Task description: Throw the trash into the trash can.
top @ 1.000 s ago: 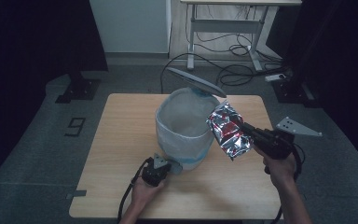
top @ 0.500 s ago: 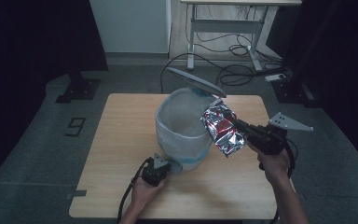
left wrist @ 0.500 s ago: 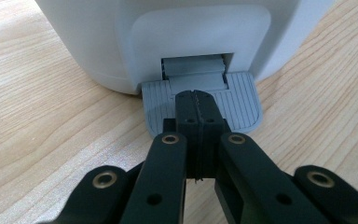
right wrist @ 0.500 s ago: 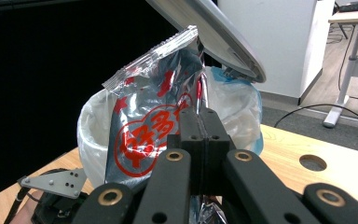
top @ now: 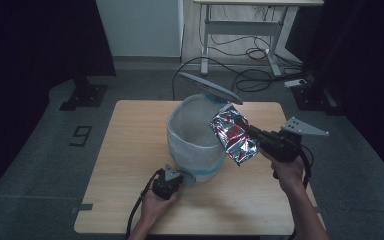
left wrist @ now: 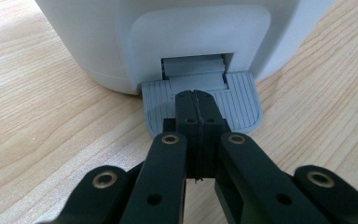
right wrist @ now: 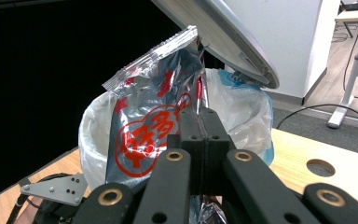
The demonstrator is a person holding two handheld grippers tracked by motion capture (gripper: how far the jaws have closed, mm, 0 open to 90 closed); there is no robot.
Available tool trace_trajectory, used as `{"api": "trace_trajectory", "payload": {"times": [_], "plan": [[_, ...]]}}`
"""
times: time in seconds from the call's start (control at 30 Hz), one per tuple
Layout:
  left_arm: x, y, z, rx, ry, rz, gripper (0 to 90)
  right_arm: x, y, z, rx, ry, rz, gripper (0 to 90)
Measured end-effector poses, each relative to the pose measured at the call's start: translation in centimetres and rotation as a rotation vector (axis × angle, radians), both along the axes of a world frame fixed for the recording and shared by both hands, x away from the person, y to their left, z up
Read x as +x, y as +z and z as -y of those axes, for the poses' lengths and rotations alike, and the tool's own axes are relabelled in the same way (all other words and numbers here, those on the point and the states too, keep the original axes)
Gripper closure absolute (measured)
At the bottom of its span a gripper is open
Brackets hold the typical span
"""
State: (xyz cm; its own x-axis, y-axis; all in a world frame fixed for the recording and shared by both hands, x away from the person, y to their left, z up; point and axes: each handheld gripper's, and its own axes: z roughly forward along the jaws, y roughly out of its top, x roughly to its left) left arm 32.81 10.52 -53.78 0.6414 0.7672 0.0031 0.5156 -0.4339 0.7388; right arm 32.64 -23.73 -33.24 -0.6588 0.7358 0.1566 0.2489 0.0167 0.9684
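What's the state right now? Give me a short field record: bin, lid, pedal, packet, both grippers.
bin: white pedal bin with a liner, on the wooden table
lid: lid raised, tilted up at the back
pedal: grey pedal under the left gripper, jaws shut, tips resting on it
packet: silver foil packet with red print, beside the bin's rim, not yet inside
right gripper: right gripper shut on the packet

Foil bag (top: 234, 135) right of bin (top: 192, 135)
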Motion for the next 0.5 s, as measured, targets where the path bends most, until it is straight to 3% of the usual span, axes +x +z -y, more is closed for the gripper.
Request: {"api": "trace_trajectory", "payload": {"times": [0.5], "plan": [[0.04,0.0,-0.06,-0.002,-0.004,-0.001,90.0,0.87,0.55,-0.88,-0.003,0.003,-0.005,89.7]]}}
